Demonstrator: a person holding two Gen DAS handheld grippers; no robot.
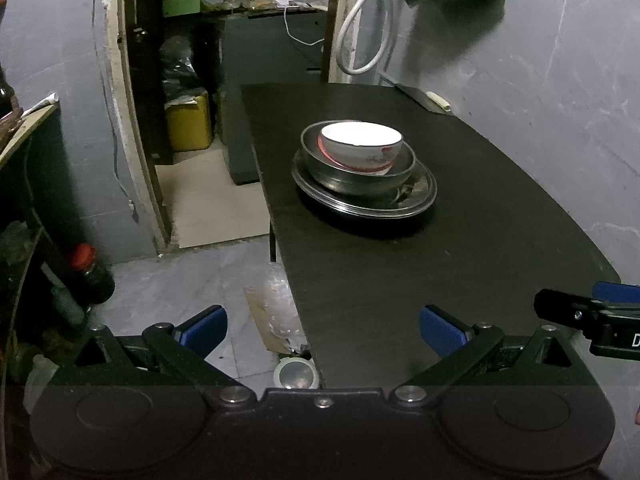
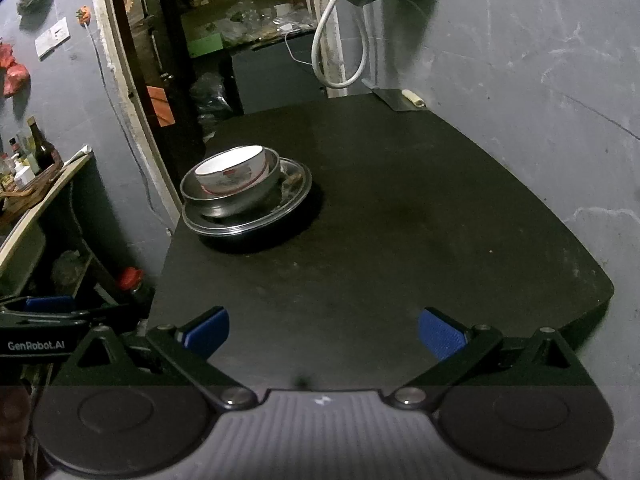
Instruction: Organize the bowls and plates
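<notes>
Stack sits toward the left-far part of the black table point(image 2: 400, 220): white bowl point(image 1: 361, 146) nested in steel bowl point(image 1: 356, 176), both on steel plate point(image 1: 416, 200), nothing else touching it. Left gripper point(image 1: 323, 330) hangs at the near-left table edge, partly over the floor, jaws spread wide and holding nothing; right gripper point(image 2: 323, 330) is over the near table edge, also wide open and empty. Both well apart from the stack; a cleaver point(image 2: 394, 100) lies at the far edge by the wall.
</notes>
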